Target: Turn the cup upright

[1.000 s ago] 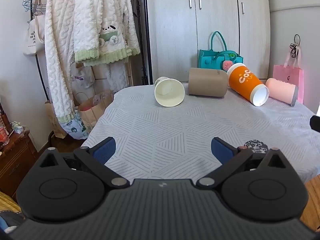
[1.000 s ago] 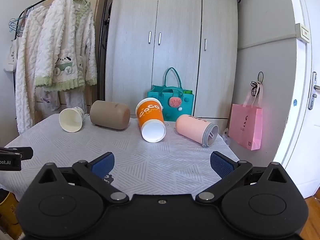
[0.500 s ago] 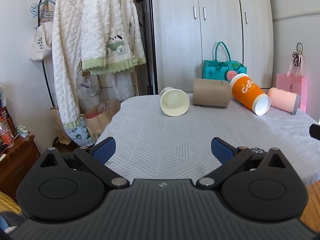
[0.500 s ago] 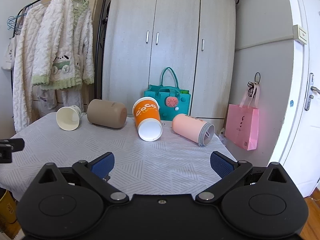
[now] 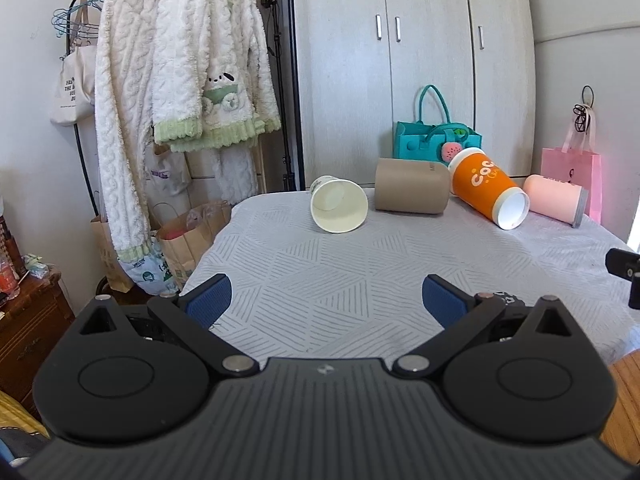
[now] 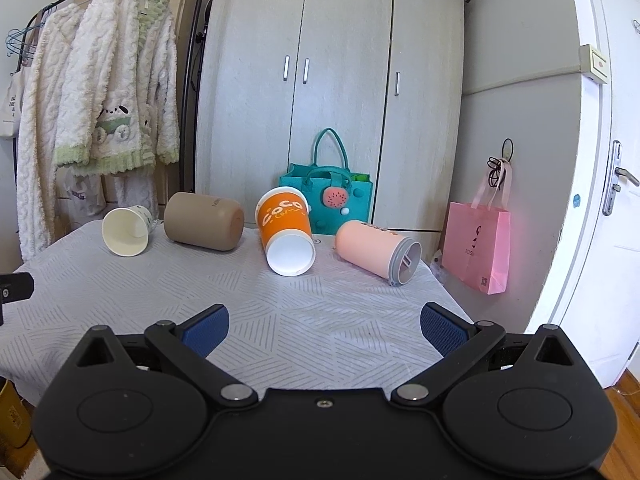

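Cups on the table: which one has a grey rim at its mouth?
The pink cup, rightmost of the four lying on their sides. The white paper cup, brown cup and orange cup lack it.

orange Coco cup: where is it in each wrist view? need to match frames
Left wrist: orange cup upper right, lying on its side, white mouth facing lower right, between the brown cup and the pink tumbler.
Right wrist: orange cup centre, mouth toward the camera.
Shared landmark: teal bag right behind it.
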